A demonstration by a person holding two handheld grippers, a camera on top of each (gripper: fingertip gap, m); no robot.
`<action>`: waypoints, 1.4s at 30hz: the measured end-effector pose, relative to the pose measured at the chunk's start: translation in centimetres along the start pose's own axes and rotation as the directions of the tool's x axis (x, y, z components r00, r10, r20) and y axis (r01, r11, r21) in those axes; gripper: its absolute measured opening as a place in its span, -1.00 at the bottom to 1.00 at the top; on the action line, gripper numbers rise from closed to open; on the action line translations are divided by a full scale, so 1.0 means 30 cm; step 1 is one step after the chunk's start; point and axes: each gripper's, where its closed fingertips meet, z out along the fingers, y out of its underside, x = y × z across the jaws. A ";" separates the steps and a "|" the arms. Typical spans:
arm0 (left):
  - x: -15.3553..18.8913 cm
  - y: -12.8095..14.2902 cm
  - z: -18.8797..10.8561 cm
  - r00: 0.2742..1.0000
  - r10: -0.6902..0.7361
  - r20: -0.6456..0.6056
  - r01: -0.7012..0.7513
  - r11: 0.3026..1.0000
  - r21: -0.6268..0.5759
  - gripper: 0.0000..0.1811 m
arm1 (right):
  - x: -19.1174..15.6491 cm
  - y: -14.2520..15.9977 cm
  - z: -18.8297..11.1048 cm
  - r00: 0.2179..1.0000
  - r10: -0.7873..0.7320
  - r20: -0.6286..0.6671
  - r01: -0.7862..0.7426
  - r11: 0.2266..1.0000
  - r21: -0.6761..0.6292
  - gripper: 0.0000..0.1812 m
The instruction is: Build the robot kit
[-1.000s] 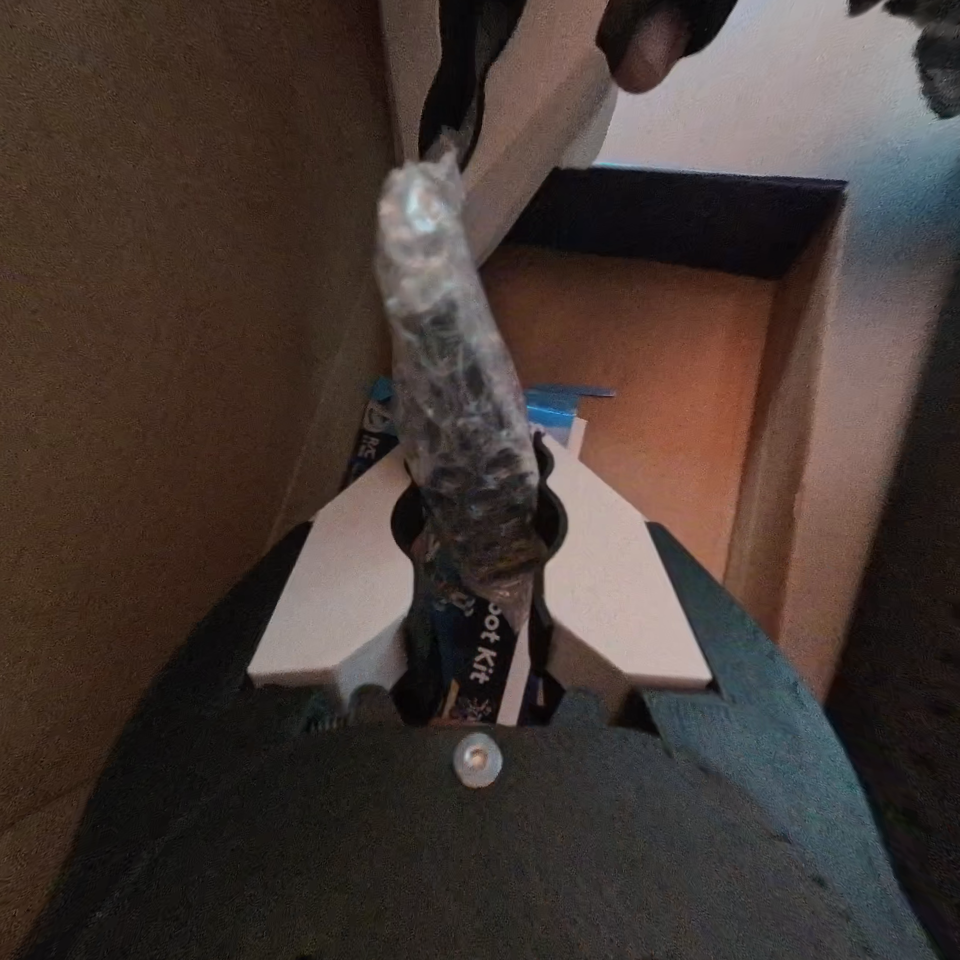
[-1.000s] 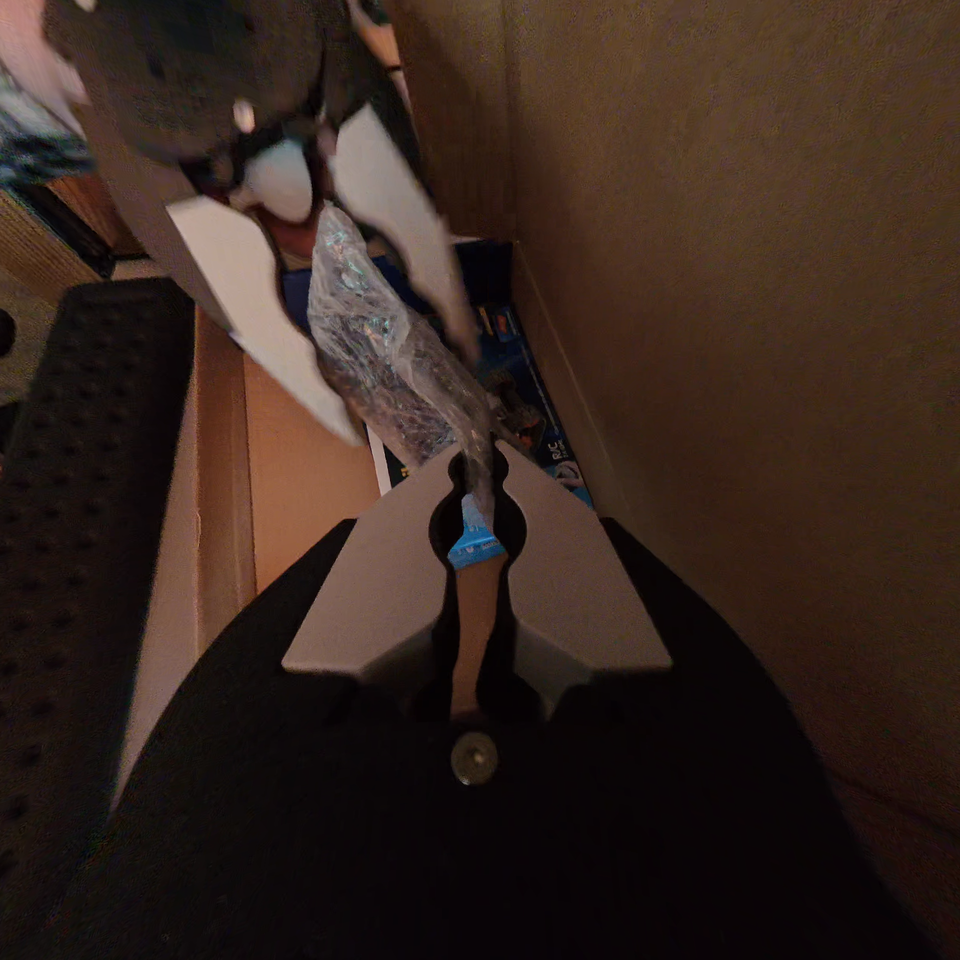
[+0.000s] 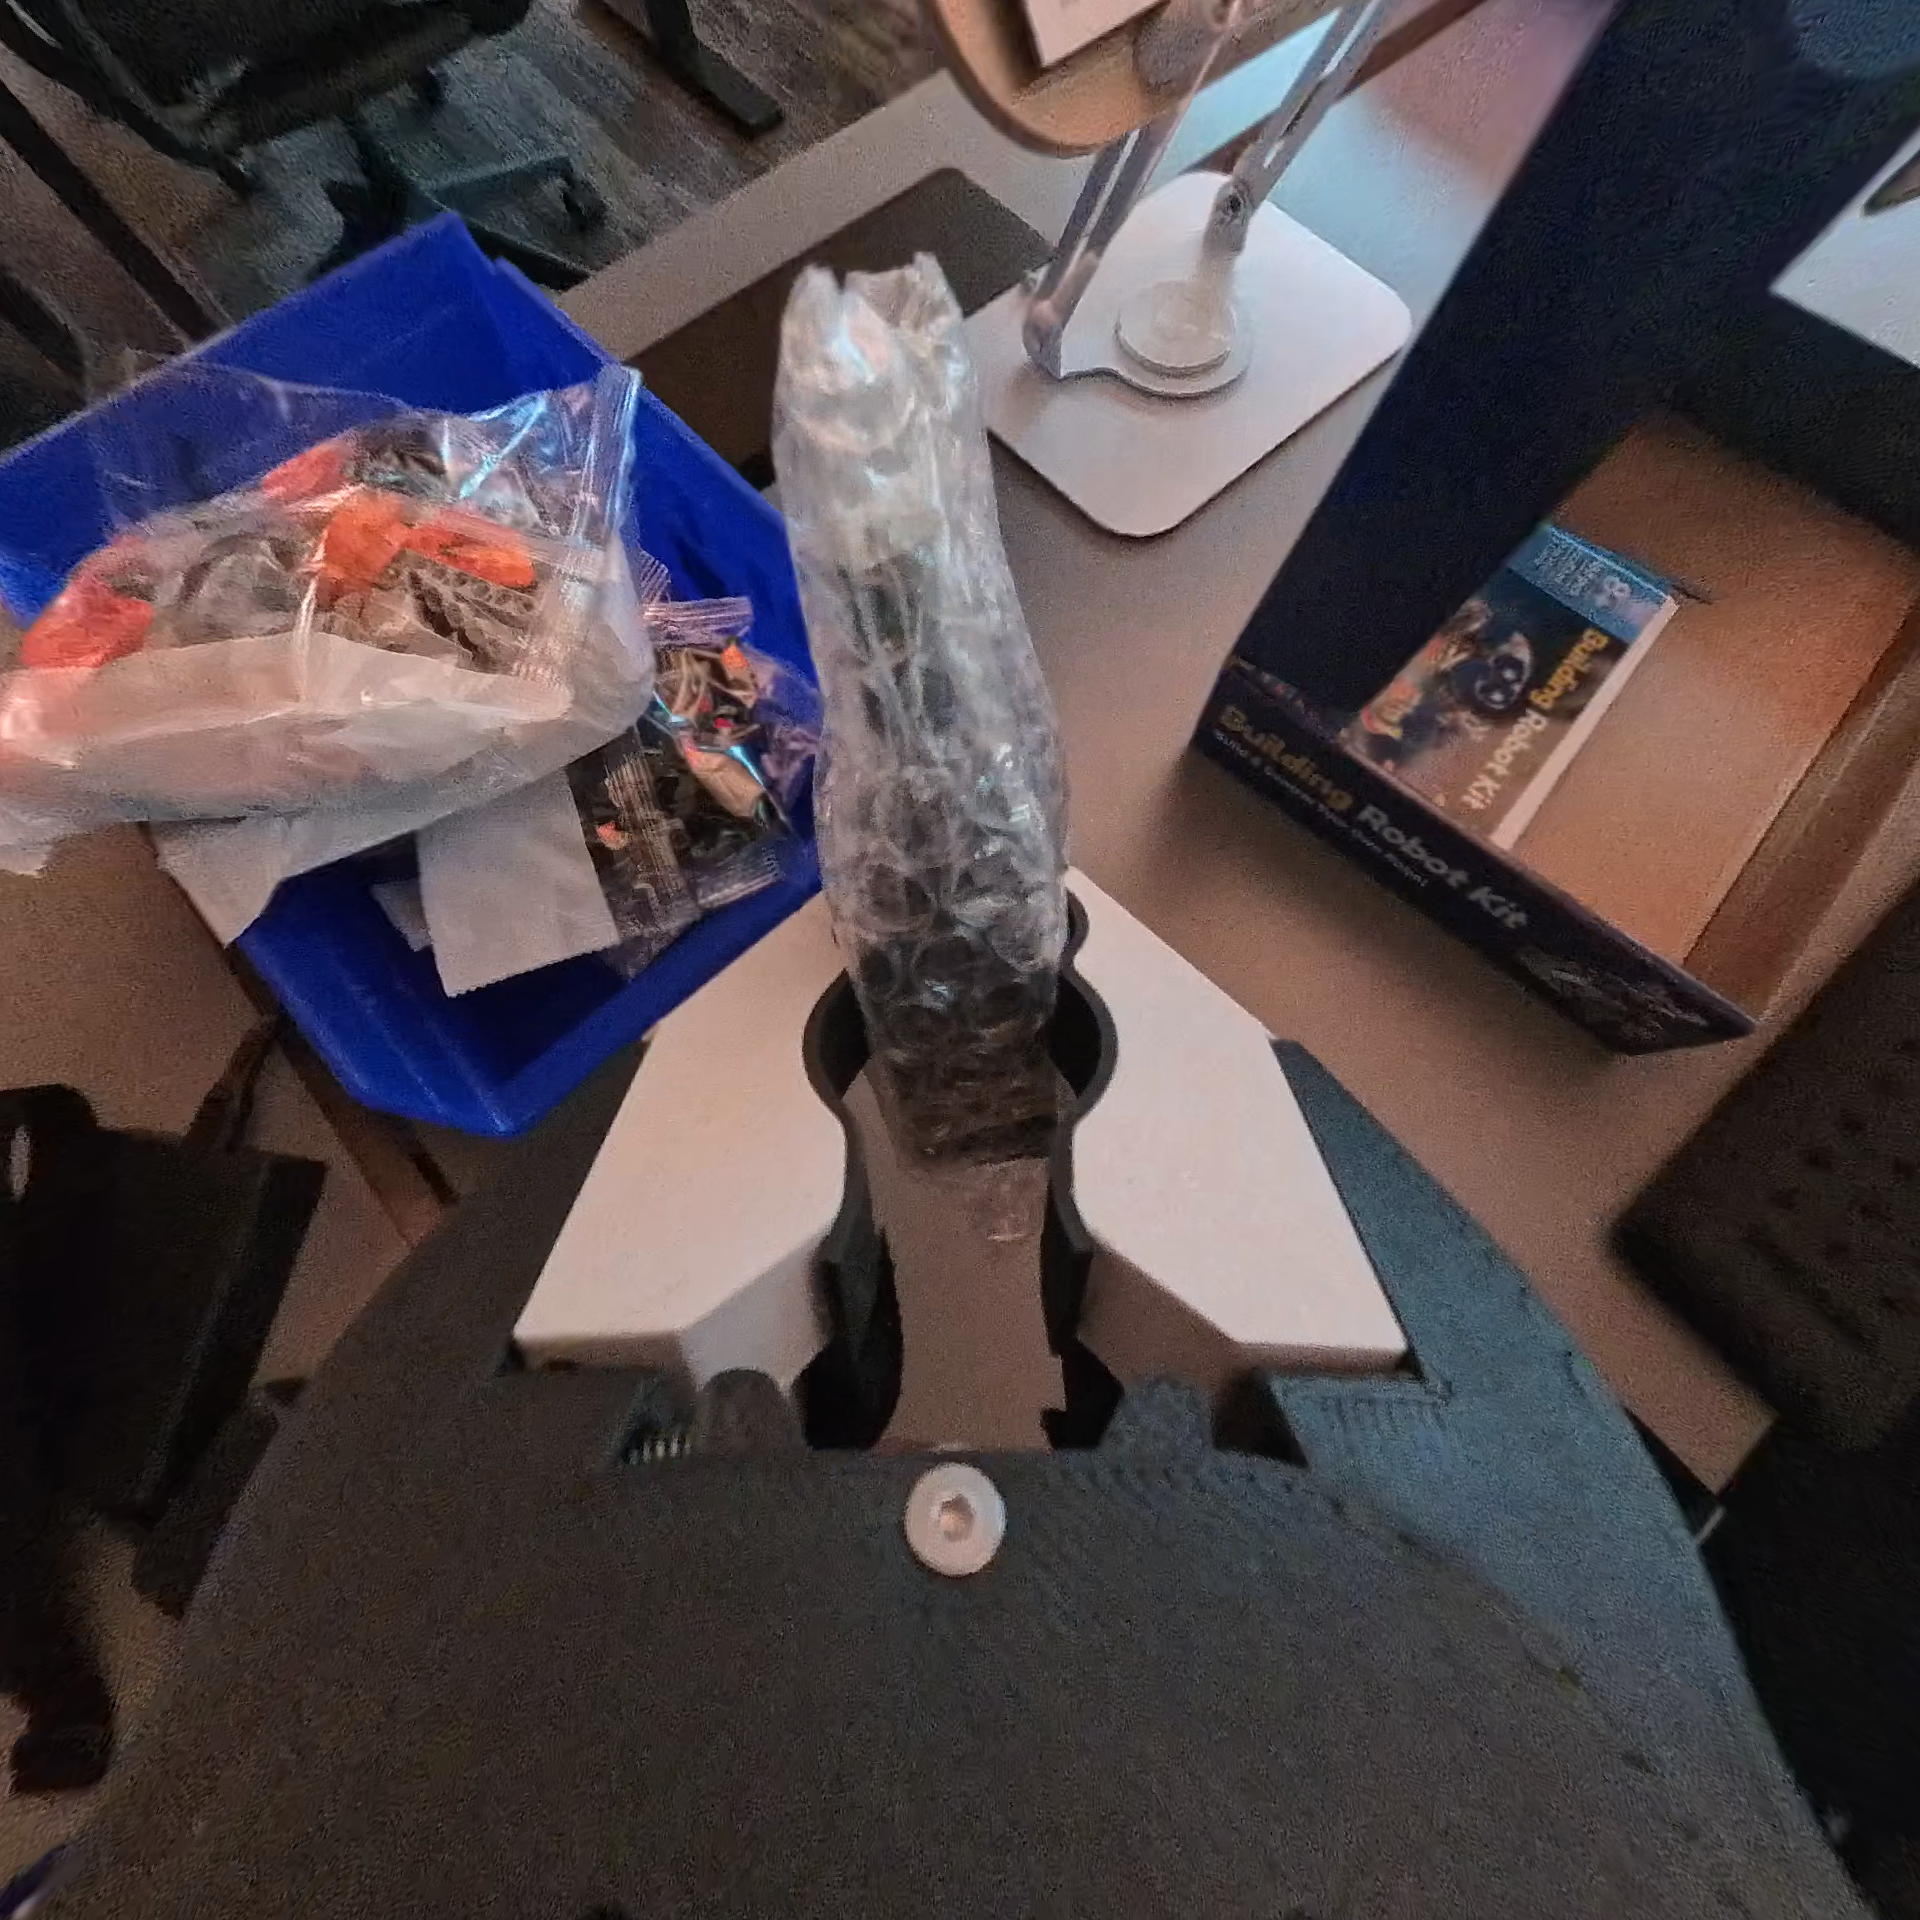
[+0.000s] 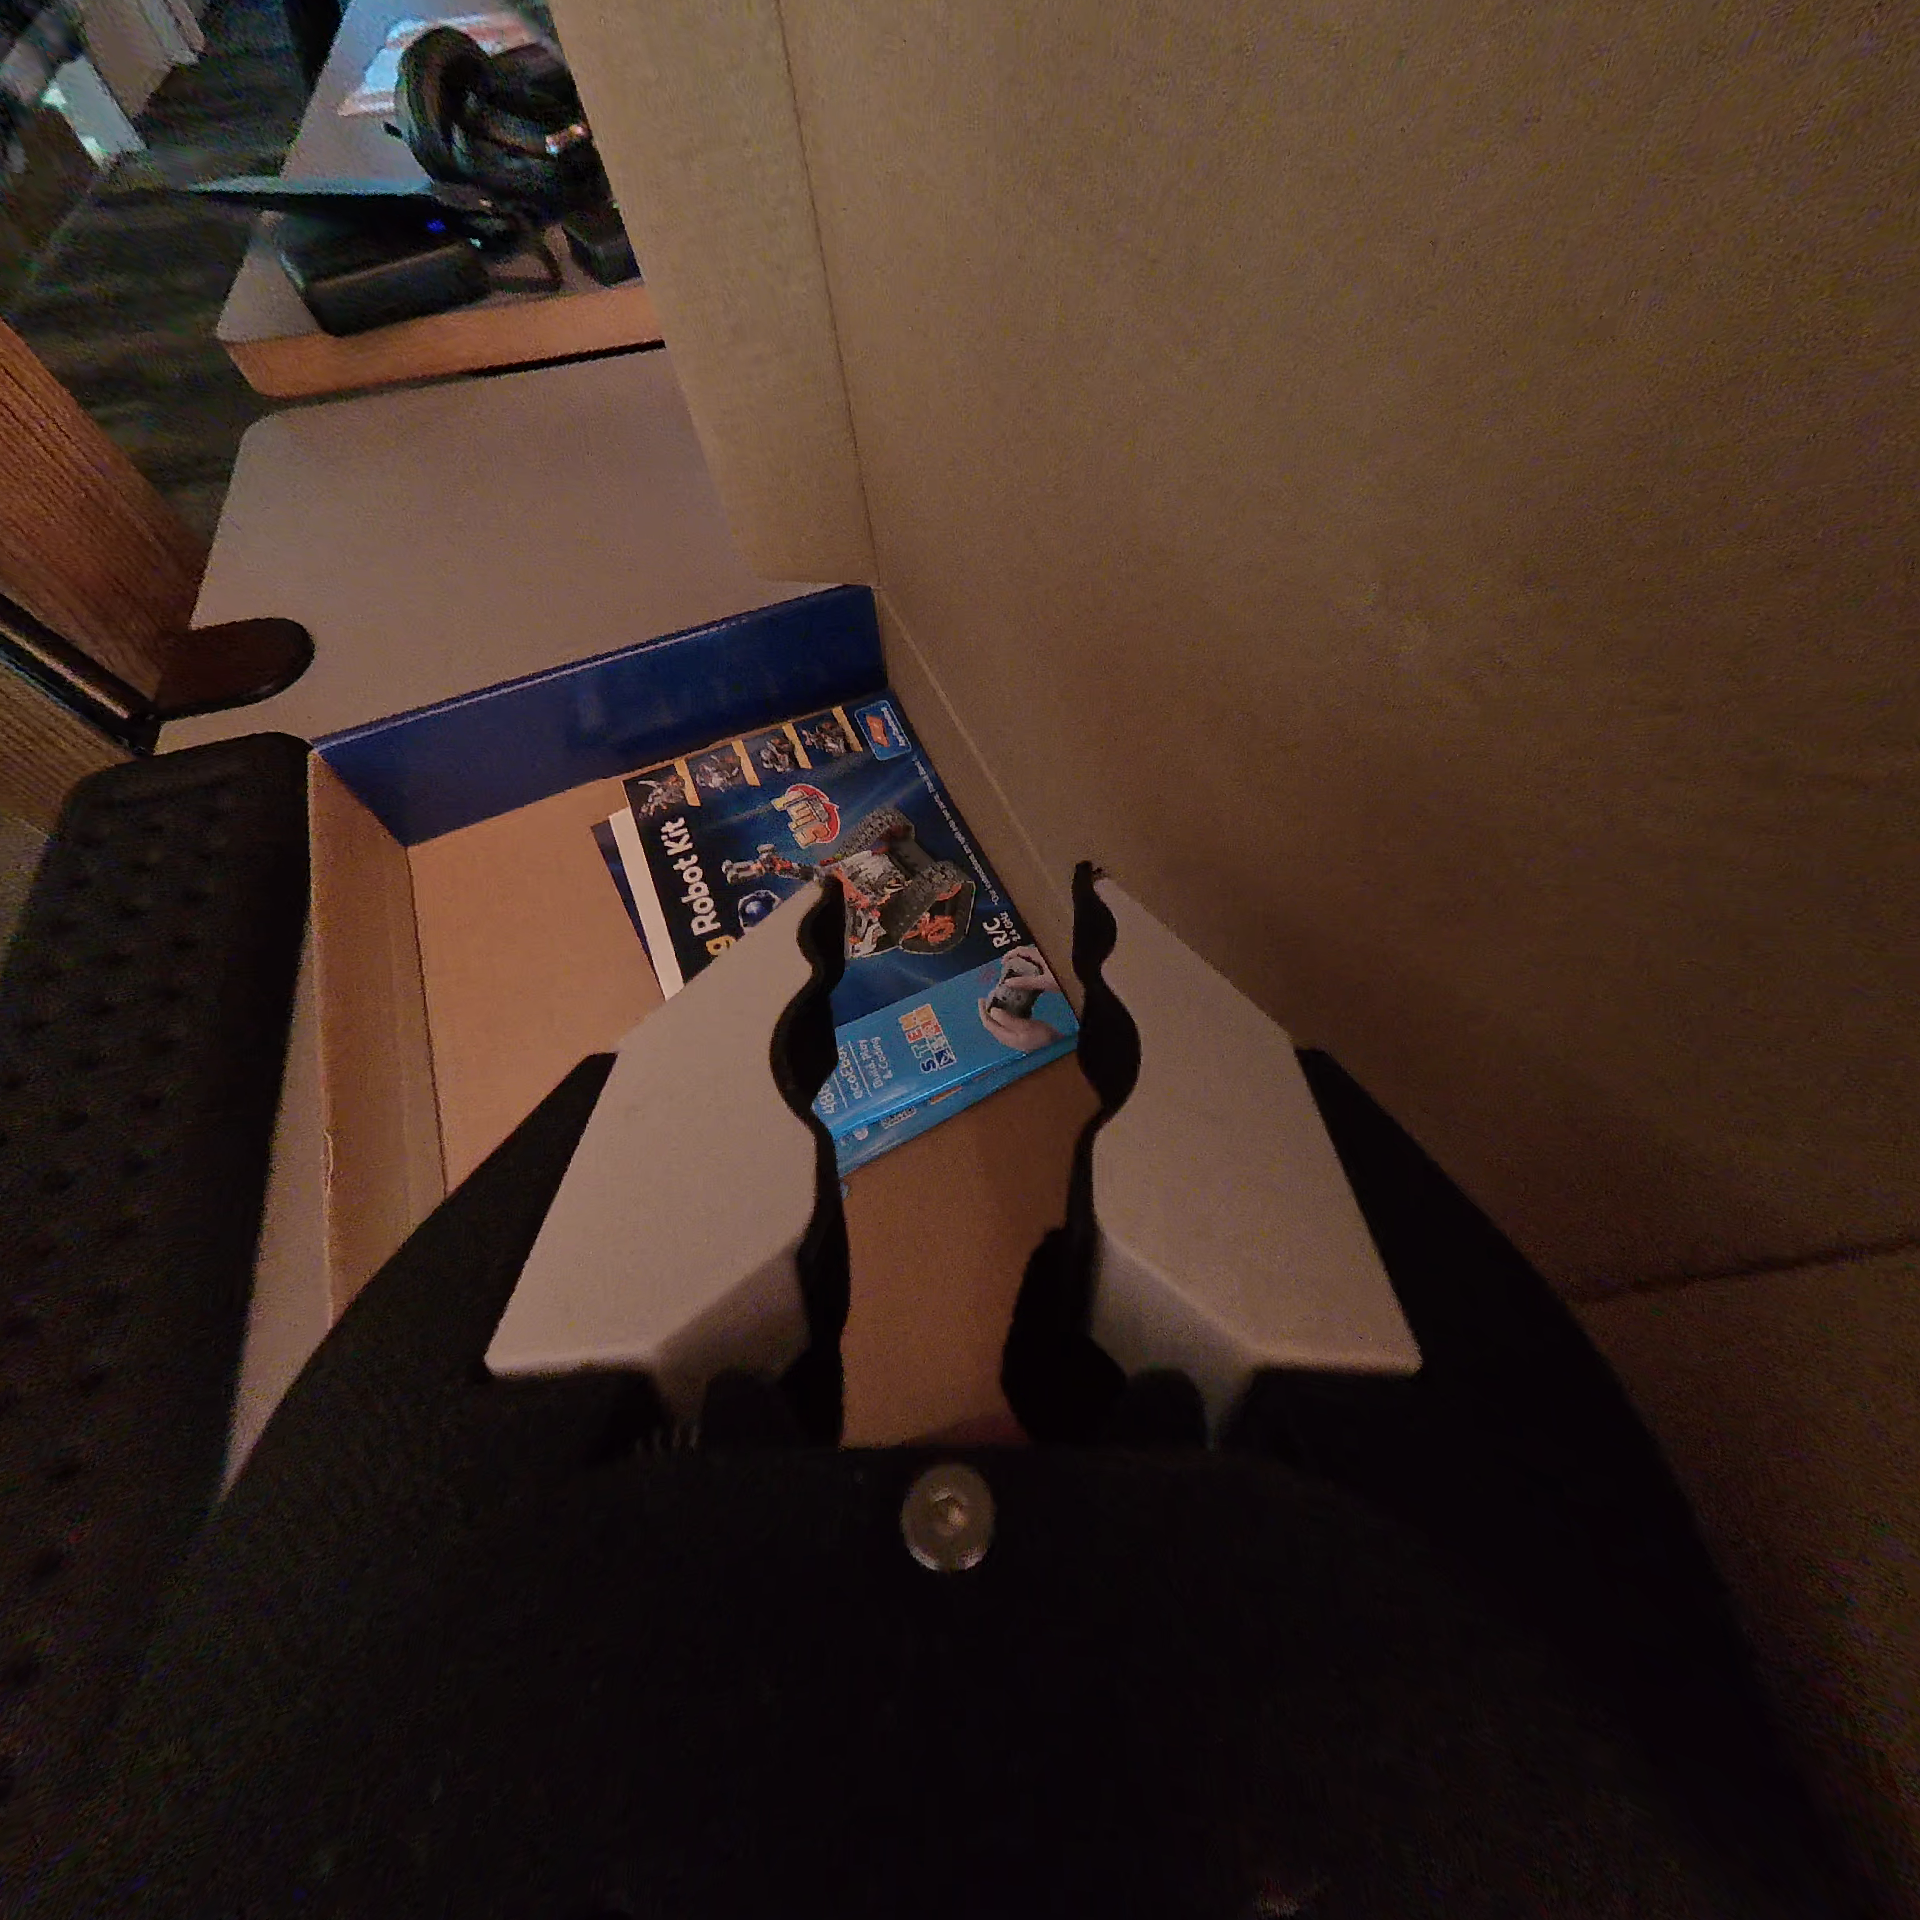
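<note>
Bubble-wrap: a long bubble-wrapped bundle [image 3: 935, 727] with dark contents sits clamped in the left gripper [image 3: 951, 1049]; fingers pinch its lower end; long axis runs straight out along the fingers, far end free in the air
Left gripper position: held above the surface [image 3: 1143, 582]; blue bin [image 3: 436, 997] just left of and below the bundle; open cardboard box [image 3: 1766, 727] off to the right
Blue bin: stuffed with clear bags of orange and grey parts [image 3: 312, 582], foil packets, white paper; contents spill over the rim
Right gripper: right gripper [image 4: 951, 904] has fingers apart, nothing between them; hangs inside the cardboard box [image 4: 364, 1039], close to its tall right wall; nearest thing is the printed booklet [image 4: 894, 935] lying flat on the box floor, directly ahead of the tips
Nearer arm: left carries the bundle; right is well apart from it, the bundle not in its view
Surface: pale top; white stand base [image 3: 1195, 343] behind the bundle; dark perforated mat [image 4: 135, 1039] beside the box
Room: dim; dark carpet, chair legs, another desk with black gear [image 4: 468, 156] farther off
</note>
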 end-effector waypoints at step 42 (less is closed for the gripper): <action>-0.660 -0.391 0.634 0.932 -0.070 0.356 0.097 0.993 -0.059 -0.68 | 0.015 0.093 0.060 0.999 0.036 0.036 -0.034 0.998 -0.061 -0.55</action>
